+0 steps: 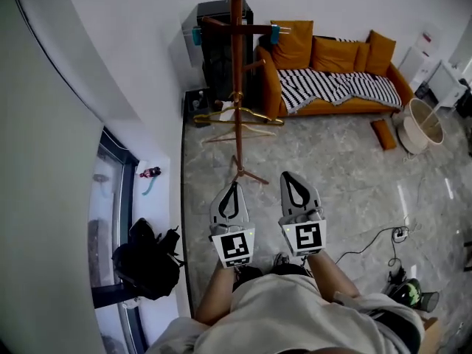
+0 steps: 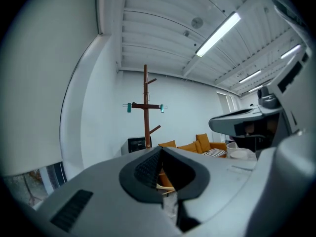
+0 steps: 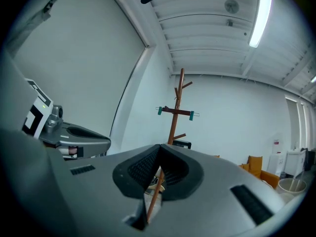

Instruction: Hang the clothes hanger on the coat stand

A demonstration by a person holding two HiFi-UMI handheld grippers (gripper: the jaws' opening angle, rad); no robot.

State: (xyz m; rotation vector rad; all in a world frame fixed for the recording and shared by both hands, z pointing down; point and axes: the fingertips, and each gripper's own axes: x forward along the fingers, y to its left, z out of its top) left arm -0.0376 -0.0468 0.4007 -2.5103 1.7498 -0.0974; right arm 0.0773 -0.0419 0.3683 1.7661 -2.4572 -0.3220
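The jaws of the left gripper (image 1: 233, 190) were closed on nothing, and so were those of the right gripper (image 1: 293, 183). Each gripper view showed the ribbed pads met, with only a thin gap to the room behind. Both grippers were held level, side by side, and pointed at the coat stand (image 1: 236, 72).

The stand stood upright a little way ahead on the marble floor (image 1: 332, 168). Its foot lay between the two grippers, with the pole more in line with the left one, which I judged slightly nearer.

Three hangers were already on it:
- a clip hanger (image 1: 236, 29) with teal clips, high up;
- a gold hanger (image 1: 237, 116), lower down;
- a pale hanger (image 1: 234, 133), just beneath the gold one.

Each had its long axis level and crosswise to the way the jaws pointed. No loose hanger showed on the floor. Whether the hanging was finished or a hanger was about to be fetched could not be told.

A pale round basket (image 1: 422, 126) stood near the end of the orange sofa (image 1: 332, 87), well apart to the right, and its contents were unclear. A black bag (image 1: 147, 260) sat by the window at the left, with nothing of its inside showing.
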